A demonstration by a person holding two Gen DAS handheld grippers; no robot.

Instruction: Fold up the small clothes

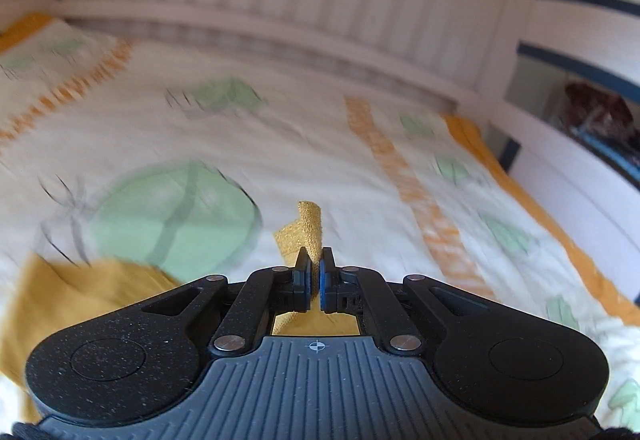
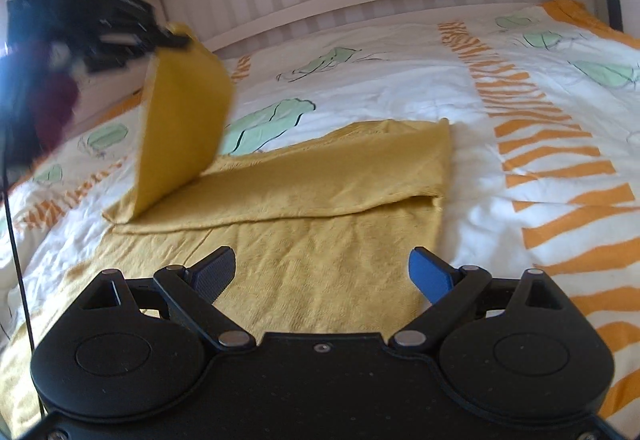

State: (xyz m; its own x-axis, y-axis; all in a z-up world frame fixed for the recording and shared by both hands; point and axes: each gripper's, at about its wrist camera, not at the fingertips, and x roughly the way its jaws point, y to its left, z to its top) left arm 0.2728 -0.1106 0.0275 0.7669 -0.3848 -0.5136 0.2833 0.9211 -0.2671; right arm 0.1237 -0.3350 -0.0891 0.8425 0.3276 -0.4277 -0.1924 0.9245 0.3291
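Mustard-yellow cloth [image 2: 304,175] partly folded, one corner lifted by left gripper [image 1: 315,264]

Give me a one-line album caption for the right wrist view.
Open right gripper hovers over a mustard cloth while the left gripper lifts one corner.

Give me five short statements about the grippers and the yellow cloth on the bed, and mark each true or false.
1. The left gripper is shut on a corner of the yellow cloth. True.
2. The right gripper is shut on the cloth. False: it is open and holds nothing.
3. The cloth lies on a patterned bedspread. True.
4. The whole cloth lies flat. False: one corner is lifted.
5. The bedspread is plain blue. False: white with orange stripes and green shapes.
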